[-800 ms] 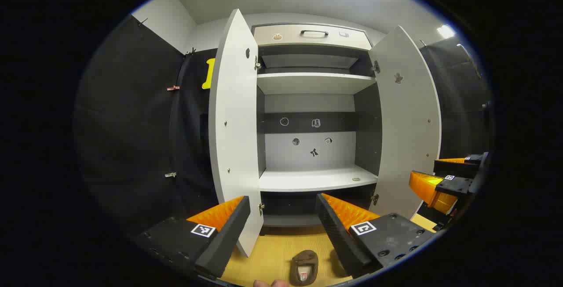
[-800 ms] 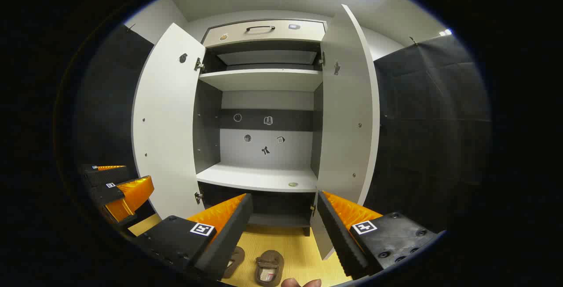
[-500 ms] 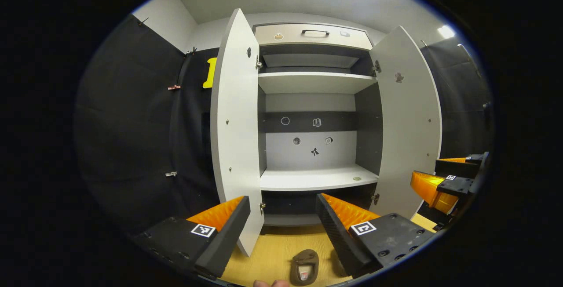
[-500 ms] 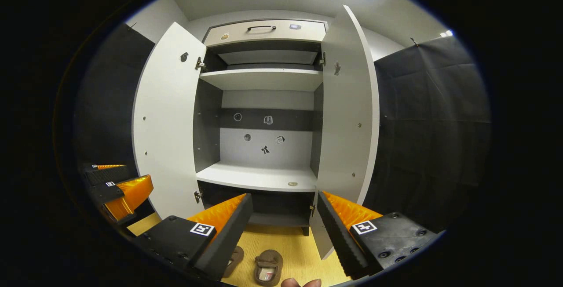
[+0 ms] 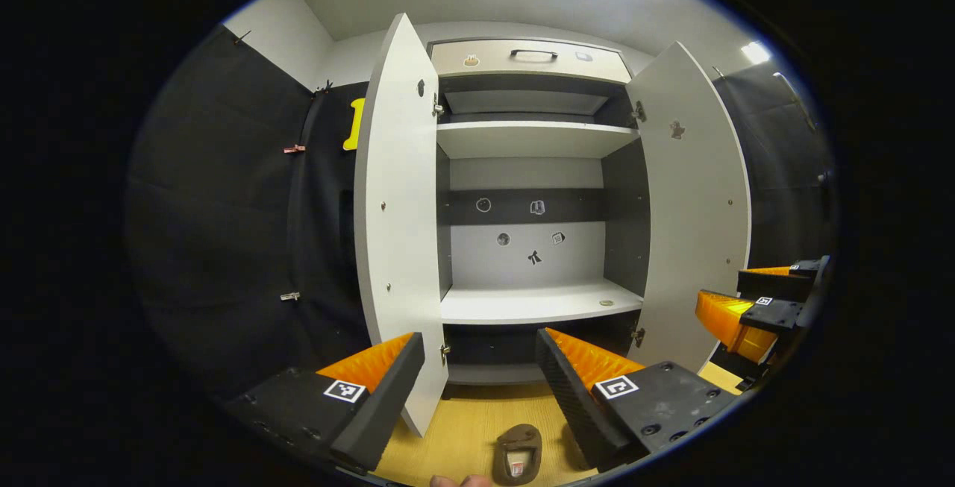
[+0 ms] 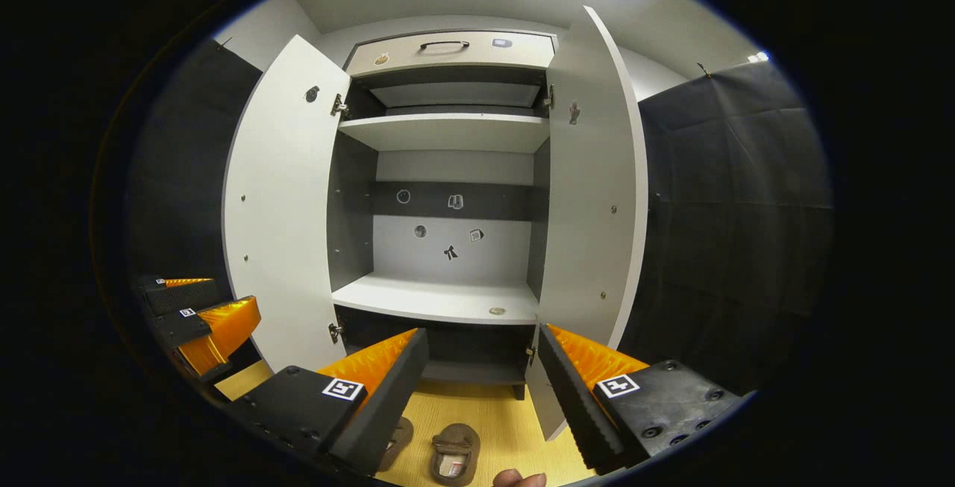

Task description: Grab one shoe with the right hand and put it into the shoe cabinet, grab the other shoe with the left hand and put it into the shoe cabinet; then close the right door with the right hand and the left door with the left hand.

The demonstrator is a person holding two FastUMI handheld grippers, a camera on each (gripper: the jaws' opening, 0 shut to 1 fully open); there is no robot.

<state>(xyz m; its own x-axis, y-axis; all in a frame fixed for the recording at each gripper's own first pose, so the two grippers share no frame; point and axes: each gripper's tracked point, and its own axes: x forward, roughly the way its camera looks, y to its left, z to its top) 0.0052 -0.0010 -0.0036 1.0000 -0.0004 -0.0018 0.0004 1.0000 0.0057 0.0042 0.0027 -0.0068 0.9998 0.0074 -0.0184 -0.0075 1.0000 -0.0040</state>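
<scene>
Hovering in front of the tall white shoe cabinet with dark side panels (image 5: 533, 174) right now, both tools up high and nothing picked up yet. The left tool (image 5: 480, 379) is spread wide and released, gripping nothing, and the right tool (image 6: 483, 375) is doing the same, fingers apart and empty. From the right tool's view the left tool is sitting off to the side and a bit lower, also looking released.

Both white cabinet doors are swinging fully open: the left door (image 5: 395, 218) is standing just ahead of the left tool's near finger, and the right door (image 6: 593, 196) is just beyond the right tool's outer finger. I'm guessing they're open like that so the white middle shelf (image 6: 436, 299) is easy to reach with a shoe.

The shoes are still waiting on the light wooden floor (image 6: 500, 416). One brown slip-on shoe (image 6: 451, 453) is lying right below the gap between the right tool's fingers, toe pointing toward the cabinet, and a second brown shoe (image 6: 395, 442) is peeking out from under that tool's inner finger. That lineup is probably why the right tool is centred there: dropping straight down looks like the next move.

A bit of a person's fingertip (image 6: 518, 478) is showing at the very bottom edge.
</scene>
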